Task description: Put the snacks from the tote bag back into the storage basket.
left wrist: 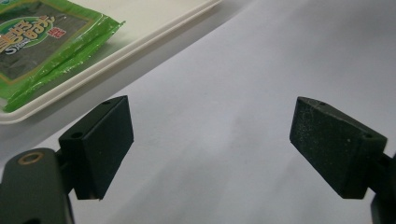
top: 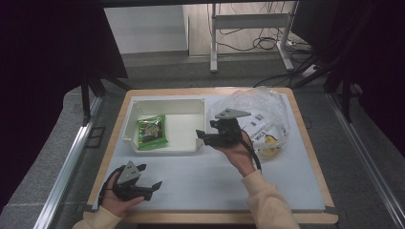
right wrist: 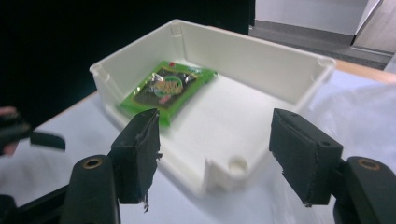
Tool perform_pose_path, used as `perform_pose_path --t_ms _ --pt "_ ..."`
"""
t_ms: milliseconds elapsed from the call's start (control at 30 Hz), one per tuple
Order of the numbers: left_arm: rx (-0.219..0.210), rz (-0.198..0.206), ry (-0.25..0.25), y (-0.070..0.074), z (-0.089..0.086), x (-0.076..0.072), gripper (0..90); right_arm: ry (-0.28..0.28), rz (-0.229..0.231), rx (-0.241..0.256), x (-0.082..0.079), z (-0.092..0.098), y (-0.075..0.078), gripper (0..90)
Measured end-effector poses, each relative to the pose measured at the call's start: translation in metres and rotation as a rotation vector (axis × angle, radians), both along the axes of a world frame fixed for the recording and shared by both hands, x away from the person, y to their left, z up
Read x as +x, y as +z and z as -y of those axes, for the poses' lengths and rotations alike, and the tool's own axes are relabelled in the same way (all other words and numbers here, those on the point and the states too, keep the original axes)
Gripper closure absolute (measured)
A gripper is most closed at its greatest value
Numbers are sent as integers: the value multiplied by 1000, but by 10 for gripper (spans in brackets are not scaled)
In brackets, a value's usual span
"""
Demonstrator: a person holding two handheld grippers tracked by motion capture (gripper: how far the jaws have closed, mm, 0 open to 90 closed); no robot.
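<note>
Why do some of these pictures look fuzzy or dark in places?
High view: the surroundings fall into deep shadow, while the table is evenly lit and the clear plastic bag catches glare. Left gripper view: the green snack packet is soft, out of focus. Right gripper view: the far hand at the left edge is smeared, and the white tray looks washed out.

Packet (top: 152, 131) lies in tray (top: 168, 107); bag (top: 258, 114) just right of tray.

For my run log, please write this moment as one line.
left gripper: open, low over table | right gripper: open, beside white bin | green packet: lying in bin | clear bag: right of bin
</note>
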State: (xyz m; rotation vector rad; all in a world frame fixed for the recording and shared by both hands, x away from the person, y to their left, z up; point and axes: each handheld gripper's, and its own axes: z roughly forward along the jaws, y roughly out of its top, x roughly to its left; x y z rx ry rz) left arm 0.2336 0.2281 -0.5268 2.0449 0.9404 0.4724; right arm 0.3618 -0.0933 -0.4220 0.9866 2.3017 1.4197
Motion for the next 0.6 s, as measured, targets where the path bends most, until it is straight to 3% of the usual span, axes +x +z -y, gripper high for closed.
perform_pose_path --t_ms 167,367,600 --pt "8 -1 12 -1 -1 2 136 10 5 -2 -18 27 -10 327" --pt "10 -2 35 -2 -2 3 136 -16 7 -25 -32 56 -18 321" --pt "14 -7 53 -4 -2 4 136 -34 -26 -41 -44 84 -39 317"
